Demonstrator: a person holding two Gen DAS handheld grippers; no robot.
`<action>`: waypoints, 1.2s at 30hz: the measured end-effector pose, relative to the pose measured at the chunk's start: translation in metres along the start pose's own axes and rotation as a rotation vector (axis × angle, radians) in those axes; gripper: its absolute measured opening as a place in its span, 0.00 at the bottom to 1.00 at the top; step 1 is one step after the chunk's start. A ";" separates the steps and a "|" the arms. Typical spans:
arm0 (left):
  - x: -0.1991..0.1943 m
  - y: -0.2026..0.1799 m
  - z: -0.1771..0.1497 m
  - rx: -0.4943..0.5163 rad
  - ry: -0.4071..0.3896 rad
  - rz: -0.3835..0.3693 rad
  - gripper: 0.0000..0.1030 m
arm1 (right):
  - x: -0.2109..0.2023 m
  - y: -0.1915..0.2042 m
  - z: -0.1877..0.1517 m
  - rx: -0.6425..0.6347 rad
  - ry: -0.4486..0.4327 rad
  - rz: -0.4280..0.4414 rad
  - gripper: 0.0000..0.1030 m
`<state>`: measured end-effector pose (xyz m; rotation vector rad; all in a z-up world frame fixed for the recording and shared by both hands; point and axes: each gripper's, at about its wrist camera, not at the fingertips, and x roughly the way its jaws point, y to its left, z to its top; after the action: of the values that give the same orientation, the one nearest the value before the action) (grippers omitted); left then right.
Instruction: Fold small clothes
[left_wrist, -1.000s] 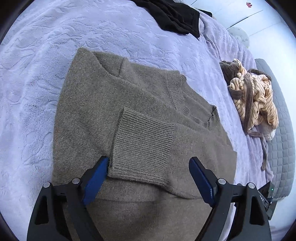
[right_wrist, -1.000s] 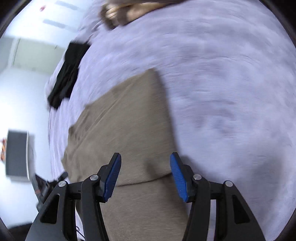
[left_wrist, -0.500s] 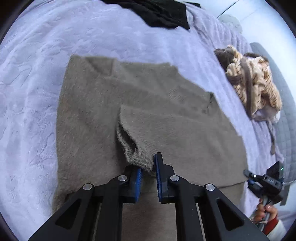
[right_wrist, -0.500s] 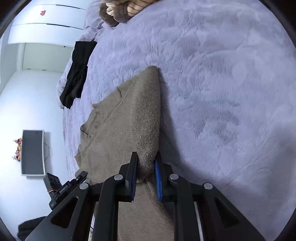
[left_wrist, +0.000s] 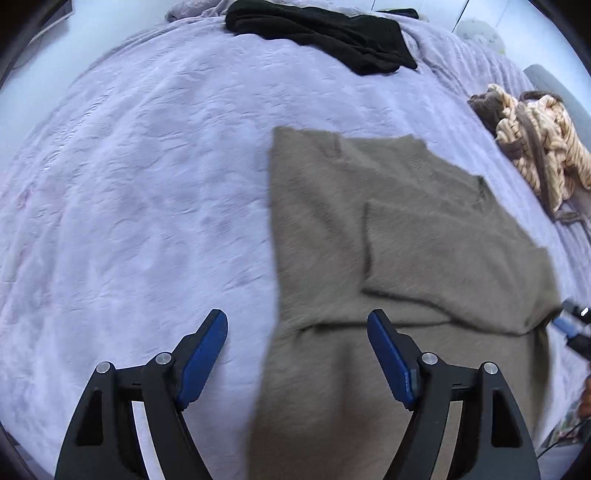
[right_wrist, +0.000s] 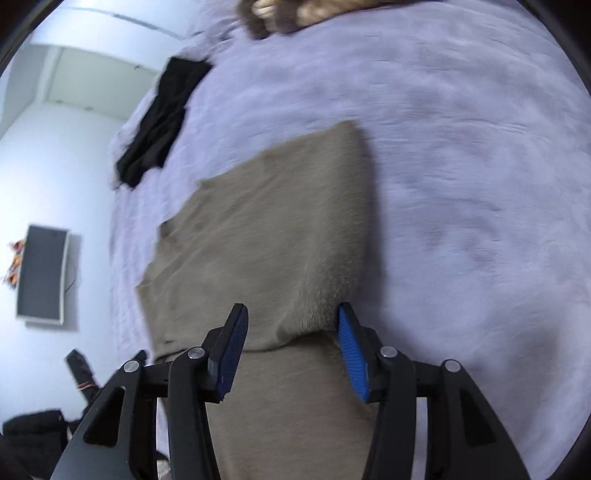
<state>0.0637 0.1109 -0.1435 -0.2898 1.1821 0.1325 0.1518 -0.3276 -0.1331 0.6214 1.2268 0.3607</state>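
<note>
A grey-brown knit sweater (left_wrist: 388, 229) lies flat on the lilac bedspread (left_wrist: 147, 184), with both sleeves folded across its body. My left gripper (left_wrist: 297, 354) is open and empty, hovering over the sweater's left edge near the hem. In the right wrist view the sweater (right_wrist: 258, 240) fills the middle. My right gripper (right_wrist: 291, 347) is open and empty over a folded sleeve edge at the sweater's right side.
A black garment (left_wrist: 325, 33) lies at the far end of the bed, also in the right wrist view (right_wrist: 159, 118). A cream and brown knit pile (left_wrist: 532, 140) sits at the right. A wall screen (right_wrist: 42, 273) hangs on the left.
Both grippers were shut on sleeve cuffs half a second ago. Both have let go and opened. The left gripper has shifted left to the sweater's edge; the sleeves now lie flat.
</note>
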 end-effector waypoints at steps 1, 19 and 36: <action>0.002 0.007 -0.004 0.002 0.008 0.019 0.76 | 0.008 0.015 0.000 -0.026 0.028 0.034 0.53; 0.018 0.037 -0.020 -0.065 -0.044 0.048 0.76 | 0.245 0.170 -0.074 0.087 0.389 0.374 0.10; -0.012 0.086 -0.041 -0.226 -0.053 -0.036 0.76 | 0.242 0.200 -0.111 -0.177 0.492 0.278 0.49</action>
<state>0.0009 0.1820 -0.1600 -0.5036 1.1098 0.2417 0.1361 -0.0054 -0.2158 0.5675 1.5561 0.8848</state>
